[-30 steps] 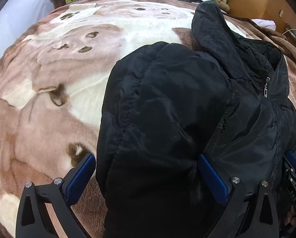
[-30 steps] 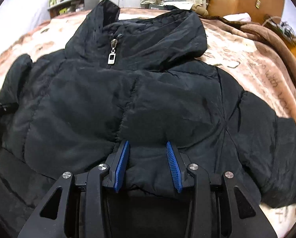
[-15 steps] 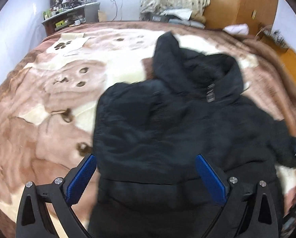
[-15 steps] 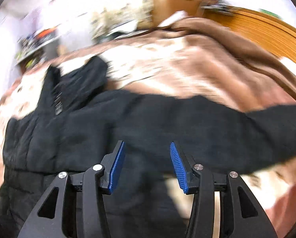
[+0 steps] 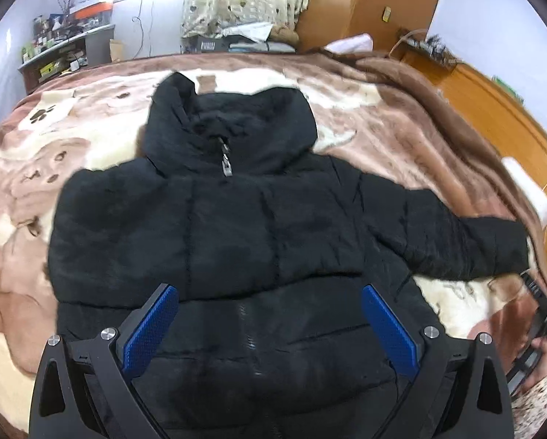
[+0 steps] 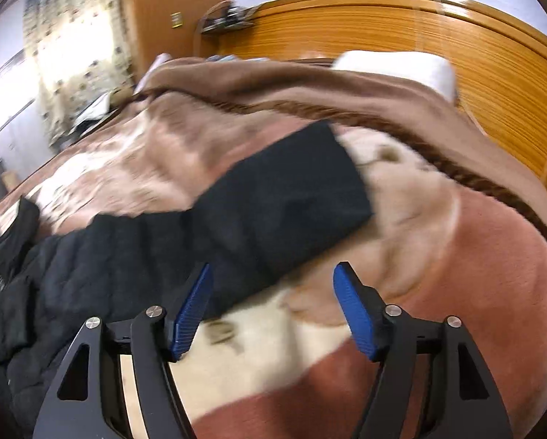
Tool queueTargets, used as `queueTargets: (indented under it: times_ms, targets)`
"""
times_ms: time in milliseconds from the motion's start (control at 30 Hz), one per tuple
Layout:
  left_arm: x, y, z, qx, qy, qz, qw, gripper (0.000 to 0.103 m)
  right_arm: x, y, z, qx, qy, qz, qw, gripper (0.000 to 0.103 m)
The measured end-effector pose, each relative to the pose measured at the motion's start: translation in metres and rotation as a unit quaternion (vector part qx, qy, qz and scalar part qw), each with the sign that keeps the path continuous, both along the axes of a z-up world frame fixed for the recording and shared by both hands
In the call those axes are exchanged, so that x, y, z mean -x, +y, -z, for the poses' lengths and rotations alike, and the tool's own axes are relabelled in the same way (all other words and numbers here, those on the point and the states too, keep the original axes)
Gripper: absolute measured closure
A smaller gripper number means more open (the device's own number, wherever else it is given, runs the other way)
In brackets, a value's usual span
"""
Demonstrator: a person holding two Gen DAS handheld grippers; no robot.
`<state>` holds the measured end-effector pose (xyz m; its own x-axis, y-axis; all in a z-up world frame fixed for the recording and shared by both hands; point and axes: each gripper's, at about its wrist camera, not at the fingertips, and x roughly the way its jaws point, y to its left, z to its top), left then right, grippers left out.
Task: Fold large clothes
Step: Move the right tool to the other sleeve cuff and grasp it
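- Since the earlier frames both views have pulled back: the left wrist view, then filled by a folded-over sleeve, now takes in the whole black jacket [image 5: 237,226]; the right wrist view has swung off the jacket's front to its outstretched sleeve [image 6: 259,216].
- The jacket lies front up on the bed's brown and cream blanket [image 5: 401,135], collar towards the far side, zip pull [image 5: 225,162] at the neck.
- One sleeve is folded across the chest; the other extends flat sideways onto the blanket.
- Left gripper [image 5: 270,329]: jaws wide, above the jacket's lower part, nothing held.
- Right gripper [image 6: 273,311]: jaws have just been opening and stand apart, nothing between them; the sleeve's near edge lies just beyond the left pad. This view is blurred.
- A wooden headboard [image 6: 438,55] backs the bed.
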<state>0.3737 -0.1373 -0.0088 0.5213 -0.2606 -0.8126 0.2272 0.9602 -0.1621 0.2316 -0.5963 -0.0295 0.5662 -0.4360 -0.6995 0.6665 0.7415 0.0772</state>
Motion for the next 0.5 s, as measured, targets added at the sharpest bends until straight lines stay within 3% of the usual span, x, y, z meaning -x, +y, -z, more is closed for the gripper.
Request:
queueTargets:
  times_ms: [100,267,500]
  targets:
    - [-0.001,-0.009,0.02,0.008,0.02,-0.001,0.9998,0.002,-0.001,-0.022,0.006,-0.015,-0.002,0.022,1.0,0.033]
    - [-0.004,-0.011,0.045,-0.034,0.031,-0.005,0.9989,0.002,-0.013,-0.038,0.012,-0.013,0.008,0.026,1.0,0.033]
    - [-0.011,0.008,0.056,-0.039,0.035,-0.025,0.9983,0.002,-0.029,-0.041,0.015,-0.007,0.014,0.024,1.0,0.035]
